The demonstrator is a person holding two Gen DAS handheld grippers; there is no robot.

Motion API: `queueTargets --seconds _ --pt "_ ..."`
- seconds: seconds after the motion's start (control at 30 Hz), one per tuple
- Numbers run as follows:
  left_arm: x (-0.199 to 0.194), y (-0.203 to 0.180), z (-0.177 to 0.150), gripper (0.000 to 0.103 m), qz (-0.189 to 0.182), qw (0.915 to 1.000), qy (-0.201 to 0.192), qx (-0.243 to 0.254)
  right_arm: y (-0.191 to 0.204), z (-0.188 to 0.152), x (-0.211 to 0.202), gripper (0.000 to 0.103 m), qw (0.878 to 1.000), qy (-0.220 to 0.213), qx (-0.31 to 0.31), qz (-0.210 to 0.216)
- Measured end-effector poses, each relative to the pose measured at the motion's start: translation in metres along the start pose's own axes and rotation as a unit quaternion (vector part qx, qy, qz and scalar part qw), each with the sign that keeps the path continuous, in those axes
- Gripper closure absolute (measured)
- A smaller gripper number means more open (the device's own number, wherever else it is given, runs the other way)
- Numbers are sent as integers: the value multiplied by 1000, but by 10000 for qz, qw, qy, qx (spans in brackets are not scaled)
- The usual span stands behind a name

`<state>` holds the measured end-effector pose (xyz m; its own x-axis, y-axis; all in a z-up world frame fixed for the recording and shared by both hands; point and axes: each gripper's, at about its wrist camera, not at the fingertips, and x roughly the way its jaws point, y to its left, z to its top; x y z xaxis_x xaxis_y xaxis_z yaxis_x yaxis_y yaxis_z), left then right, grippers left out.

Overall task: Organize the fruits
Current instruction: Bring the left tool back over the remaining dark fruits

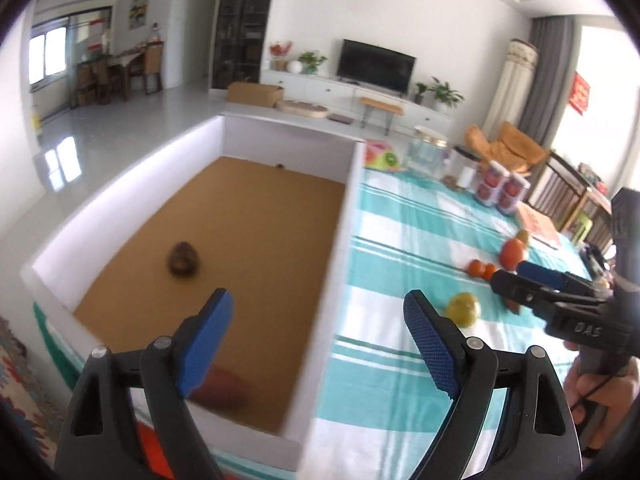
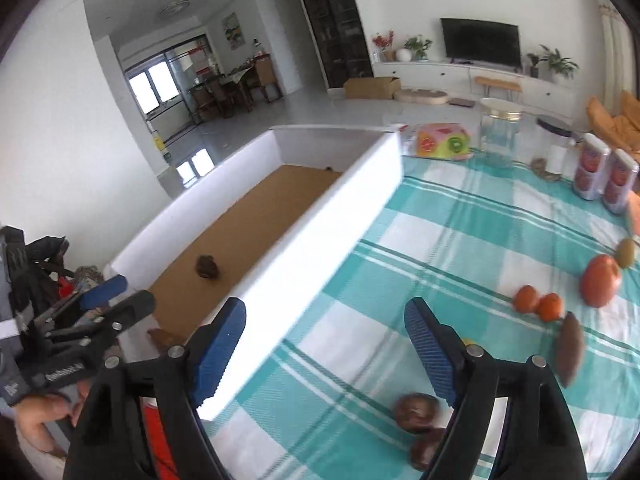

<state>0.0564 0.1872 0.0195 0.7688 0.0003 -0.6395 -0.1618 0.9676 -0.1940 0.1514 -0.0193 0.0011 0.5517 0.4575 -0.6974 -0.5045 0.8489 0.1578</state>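
We are holding the left gripper (image 1: 318, 322) wide open and empty over the box (image 1: 352, 216), two brown fruits (image 1: 183, 259) lying inside; the right gripper (image 2: 325, 338), also open and empty, is hovering near fruits (image 2: 600, 280) on the cloth (image 2: 440, 240)

Two fruits (image 1: 183, 265) in the box (image 1: 352, 216), other fruits (image 1: 463, 309) on the tablecloth (image 1: 400, 240) right of it.

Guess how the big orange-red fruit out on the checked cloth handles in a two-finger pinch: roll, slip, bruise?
The big orange-red fruit looks rounded and smooth, so it probably rolls if nudged on the checked cloth. Its glossy skin may slip between narrow pads. It is clearly the largest fruit there, so likely heaviest.
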Motion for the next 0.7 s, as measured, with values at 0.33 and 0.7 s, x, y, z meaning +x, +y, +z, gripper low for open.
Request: queueTargets --seconds 0.33,0.7 --pt "86 -102 -101 13 -622 9828 1323 1128 -157 -139 -37 21 9718 316 977 -2123" --pt "99 -95 -113 3 62 9856 990 1372 -158 -146 -21 21 9659 379 872 -2407"
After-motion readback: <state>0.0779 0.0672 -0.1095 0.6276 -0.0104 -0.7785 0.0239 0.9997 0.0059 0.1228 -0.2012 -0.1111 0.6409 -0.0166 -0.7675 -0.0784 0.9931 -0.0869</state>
